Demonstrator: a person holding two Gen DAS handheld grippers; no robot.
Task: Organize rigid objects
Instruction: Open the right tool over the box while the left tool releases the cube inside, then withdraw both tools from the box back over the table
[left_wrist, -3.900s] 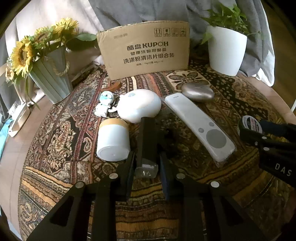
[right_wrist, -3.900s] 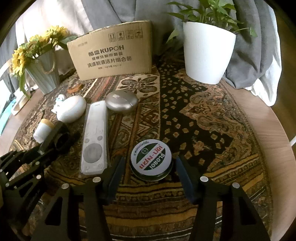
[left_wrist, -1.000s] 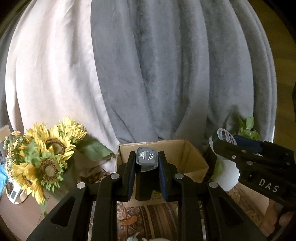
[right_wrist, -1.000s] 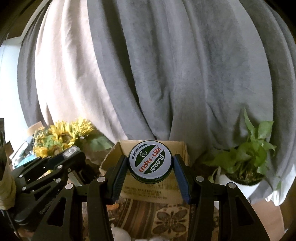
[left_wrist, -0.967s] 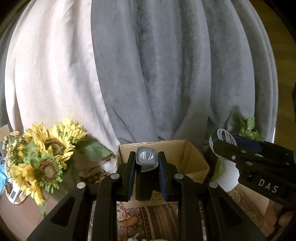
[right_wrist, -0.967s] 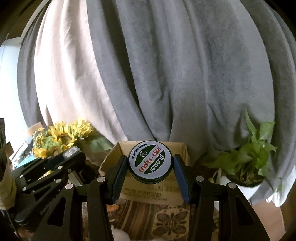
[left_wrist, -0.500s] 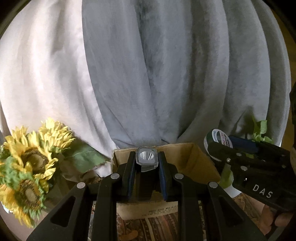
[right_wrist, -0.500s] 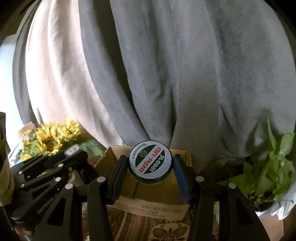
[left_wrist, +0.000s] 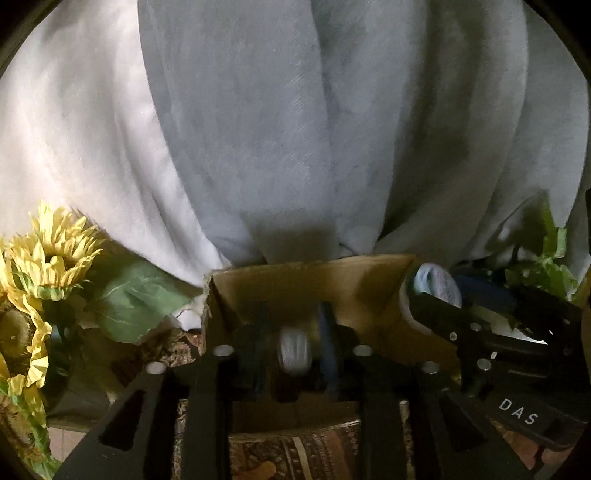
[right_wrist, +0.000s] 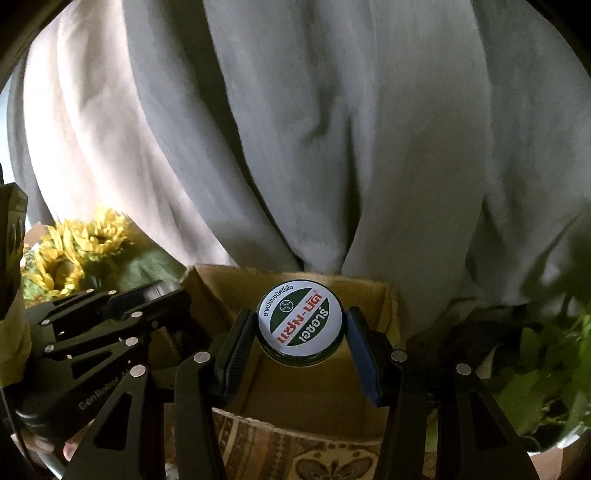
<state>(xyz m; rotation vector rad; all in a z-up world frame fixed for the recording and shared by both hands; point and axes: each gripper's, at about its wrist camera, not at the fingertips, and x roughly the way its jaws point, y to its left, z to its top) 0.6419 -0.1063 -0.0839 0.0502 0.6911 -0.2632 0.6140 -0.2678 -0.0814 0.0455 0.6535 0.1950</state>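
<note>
The round balm tin (right_wrist: 299, 322) is clamped between the pads of the right gripper (right_wrist: 300, 343) above the open cardboard box (right_wrist: 295, 384). The left gripper (left_wrist: 293, 354) is spread apart, and a blurred dark object (left_wrist: 294, 356) (loose between its fingers) is seen over the same box.

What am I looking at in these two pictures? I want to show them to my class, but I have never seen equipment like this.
A person holds a two-finger gripping tool in each hand, and each tool carries a wide-angle camera looking forward along its fingers. One picture comes from the left tool, the other from the right.

In the right view, the right gripper clamps a round tin with a green, white and red label. In the left view, the left gripper has its fingers parted around a small blurred object; whether it still grips it is unclear.

Both tools hover at an open cardboard box on a patterned cloth. Sunflowers stand to the left, a leafy plant to the right, curtains behind.
</note>
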